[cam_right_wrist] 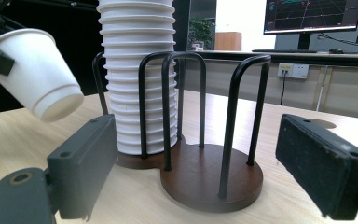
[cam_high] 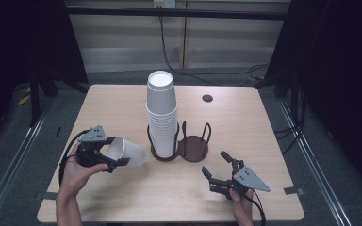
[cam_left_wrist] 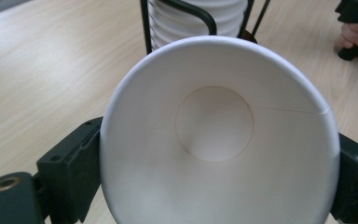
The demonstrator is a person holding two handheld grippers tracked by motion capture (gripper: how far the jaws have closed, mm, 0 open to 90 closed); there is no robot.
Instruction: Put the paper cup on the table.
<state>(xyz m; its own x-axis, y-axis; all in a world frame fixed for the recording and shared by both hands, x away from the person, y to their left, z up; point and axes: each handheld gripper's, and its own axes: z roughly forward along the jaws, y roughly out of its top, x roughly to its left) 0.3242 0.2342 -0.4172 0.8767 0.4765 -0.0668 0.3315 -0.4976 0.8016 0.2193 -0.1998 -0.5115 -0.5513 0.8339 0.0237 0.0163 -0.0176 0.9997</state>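
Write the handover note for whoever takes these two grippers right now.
Left gripper: shut on a single white paper cup, held tilted on its side above the table, mouth toward the hand.
Right gripper: open, holding nothing, low over the light wooden table, facing the holder.
Tall stack of white paper cups: upside down in the left ring of the dark two-ring wire cup holder; the right ring is empty.
Done: one cup in hand, apart from the stack.
Left: probably placing that cup, perhaps in the empty ring.
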